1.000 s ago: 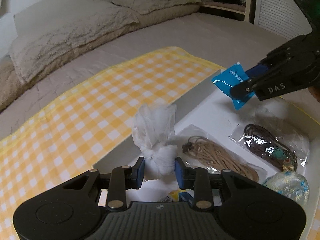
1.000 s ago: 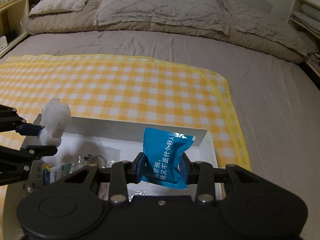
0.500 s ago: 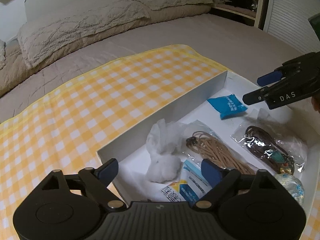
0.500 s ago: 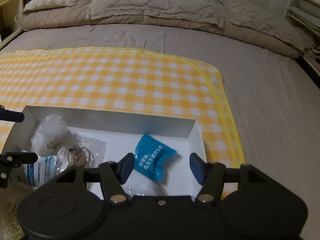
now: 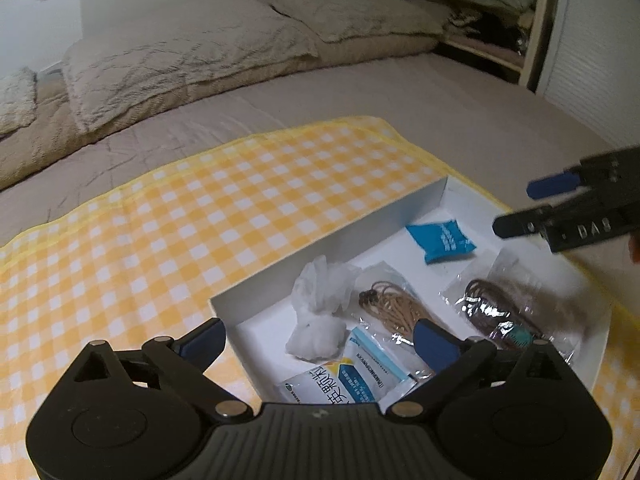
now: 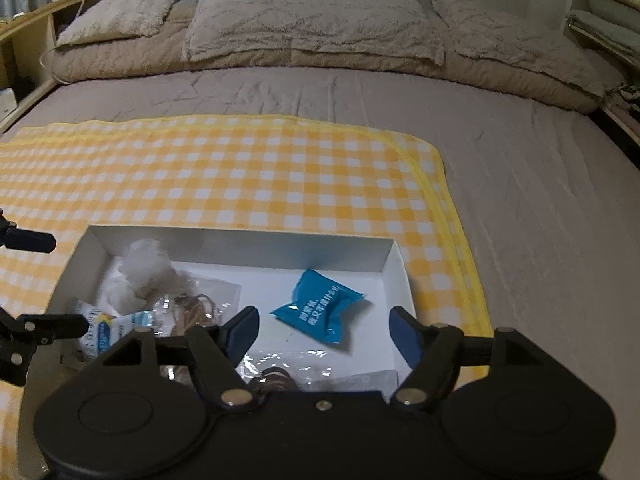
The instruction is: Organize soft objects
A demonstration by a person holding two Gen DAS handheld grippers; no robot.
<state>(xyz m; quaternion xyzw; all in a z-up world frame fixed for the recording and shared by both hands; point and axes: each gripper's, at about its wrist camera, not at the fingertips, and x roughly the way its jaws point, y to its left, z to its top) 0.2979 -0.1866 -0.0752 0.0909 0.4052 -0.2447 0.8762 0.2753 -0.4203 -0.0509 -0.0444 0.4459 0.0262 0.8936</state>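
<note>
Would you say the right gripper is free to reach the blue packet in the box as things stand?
Probably yes: the right gripper is open just above the blue packet, which lies alone on the bare floor of the box, nothing covering it.

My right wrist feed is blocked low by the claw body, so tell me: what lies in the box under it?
Observer: A clear bag of dark brown cord with a turquoise piece inside.
Operator: Is my claw touching the blue packet?
Observer: No. The right claw hangs open, apart from the blue packet, which lies flat on the floor of the box.
Operator: And that white blur at the left?
Observer: A white knotted bundle, lying beside the bag of tan cord.
</note>
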